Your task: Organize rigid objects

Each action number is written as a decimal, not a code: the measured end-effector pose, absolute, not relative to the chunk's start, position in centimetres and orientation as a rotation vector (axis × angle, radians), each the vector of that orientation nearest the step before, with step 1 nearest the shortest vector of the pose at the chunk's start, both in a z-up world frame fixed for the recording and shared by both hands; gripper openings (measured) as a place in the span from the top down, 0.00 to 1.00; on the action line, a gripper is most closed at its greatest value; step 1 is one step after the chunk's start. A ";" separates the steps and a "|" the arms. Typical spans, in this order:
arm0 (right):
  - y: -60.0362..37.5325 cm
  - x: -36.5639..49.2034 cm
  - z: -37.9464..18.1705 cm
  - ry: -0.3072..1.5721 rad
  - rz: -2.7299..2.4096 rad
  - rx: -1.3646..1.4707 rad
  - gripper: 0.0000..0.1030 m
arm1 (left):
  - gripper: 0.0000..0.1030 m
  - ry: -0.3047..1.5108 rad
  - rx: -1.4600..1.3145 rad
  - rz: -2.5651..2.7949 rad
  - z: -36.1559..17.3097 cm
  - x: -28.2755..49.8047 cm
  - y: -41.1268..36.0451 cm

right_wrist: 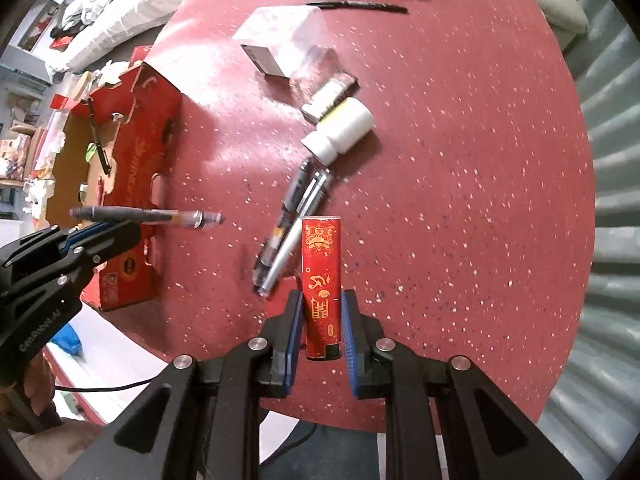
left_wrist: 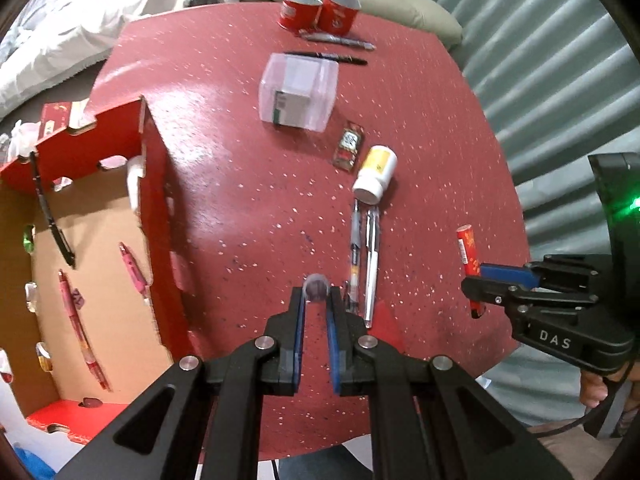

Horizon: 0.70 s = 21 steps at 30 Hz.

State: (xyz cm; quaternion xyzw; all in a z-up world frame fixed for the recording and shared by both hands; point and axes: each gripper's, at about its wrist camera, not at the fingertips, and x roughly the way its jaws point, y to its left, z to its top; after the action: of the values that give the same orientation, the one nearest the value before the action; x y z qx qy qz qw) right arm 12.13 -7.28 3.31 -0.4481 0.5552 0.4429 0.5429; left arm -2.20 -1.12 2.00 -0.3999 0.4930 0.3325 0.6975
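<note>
left wrist view: left gripper [left_wrist: 317, 300] pinches a clear gel pen [left_wrist: 316, 289] end-on, above the red table [left_wrist: 240, 168], right of the cardboard box [left_wrist: 156, 216]. light, stiff, slick barrel; best taken mid-length. right gripper [left_wrist: 486, 285] reads "das".

right wrist view: right gripper [right_wrist: 320, 312] clamps a red lighter [right_wrist: 321, 276] with gold characters, beside two pens [right_wrist: 288, 236] below the white bottle [right_wrist: 340, 130]; rigid, light, flat sides suit the grip.
</note>
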 end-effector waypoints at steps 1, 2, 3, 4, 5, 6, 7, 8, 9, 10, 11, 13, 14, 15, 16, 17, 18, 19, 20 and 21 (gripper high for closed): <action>-6.9 11.8 3.0 1.314 1.057 -1.067 0.80 | 0.89 1.093 -0.894 0.746 2.0 -2.3 -1.0; -6.8 11.6 3.2 1.307 1.063 -1.070 0.80 | 0.89 1.085 -0.895 0.750 2.1 -2.4 -1.0; -6.7 11.5 3.3 1.301 1.067 -1.074 0.80 | 0.89 1.076 -0.895 0.757 2.4 -2.7 -0.9; -6.5 11.4 3.4 1.299 1.072 -1.077 0.80 | 0.89 1.070 -0.896 0.761 2.3 -2.8 -0.9; -6.5 11.3 3.5 1.297 1.076 -1.080 0.80 | 0.89 1.064 -0.898 0.765 2.4 -3.0 -0.8; -6.4 11.1 3.6 1.291 1.079 -1.086 0.80 | 0.89 1.055 -0.900 0.771 2.5 -3.2 -0.8; -6.4 11.0 3.6 1.289 1.083 -1.090 0.80 | 0.89 1.048 -0.902 0.775 2.6 -3.3 -0.7; -6.3 10.9 3.6 1.288 1.085 -1.094 0.80 | 0.89 1.041 -0.908 0.780 2.7 -3.5 -0.7; -6.3 10.7 3.6 1.284 1.088 -1.100 0.80 | 0.91 1.033 -0.913 0.783 2.8 -3.7 -0.7; -6.3 10.6 3.5 1.282 1.091 -1.106 0.80 | 0.93 1.027 -0.916 0.784 2.9 -3.8 -0.7; -6.2 10.4 3.5 1.281 1.093 -1.111 0.80 | 0.93 1.021 -0.917 0.788 3.0 -3.9 -0.8; -6.3 10.1 3.6 1.275 1.101 -1.122 0.80 | 0.93 1.007 -0.922 0.797 3.2 -4.2 -0.8; -6.3 10.0 3.6 1.274 1.103 -1.126 0.80 | 0.93 0.998 -0.926 0.802 3.3 -4.4 -0.8; -6.3 9.8 3.6 1.270 1.109 -1.132 0.80 | 0.93 0.993 -0.928 0.805 3.4 -4.6 -0.8; -6.3 9.6 3.6 1.268 1.111 -1.136 0.80 | 0.93 0.992 -0.929 0.805 3.4 -4.7 -0.8; -6.2 9.5 3.4 1.269 1.113 -1.140 0.80 | 0.93 0.992 -0.931 0.810 3.4 -4.8 -0.9; -6.2 9.3 3.3 1.272 1.114 -1.146 0.80 | 0.93 0.995 -0.935 0.813 3.2 -4.9 -0.9; -6.3 9.2 3.2 1.273 1.114 -1.150 0.80 | 0.93 1.004 -0.939 0.813 2.9 -4.8 -0.8; -6.3 9.1 3.2 1.275 1.115 -1.153 0.80 | 0.93 1.013 -0.939 0.826 2.5 -4.7 -0.8; -6.4 9.0 3.1 1.275 1.117 -1.155 0.80 | 0.93 1.024 -0.940 0.842 1.9 -4.6 -0.6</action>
State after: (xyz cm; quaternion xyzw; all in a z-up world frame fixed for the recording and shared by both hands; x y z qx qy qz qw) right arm 9.03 -6.35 3.14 -0.4817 0.5313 0.4654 0.5187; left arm -4.56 -0.62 1.93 -0.4199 0.4574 0.3764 0.6876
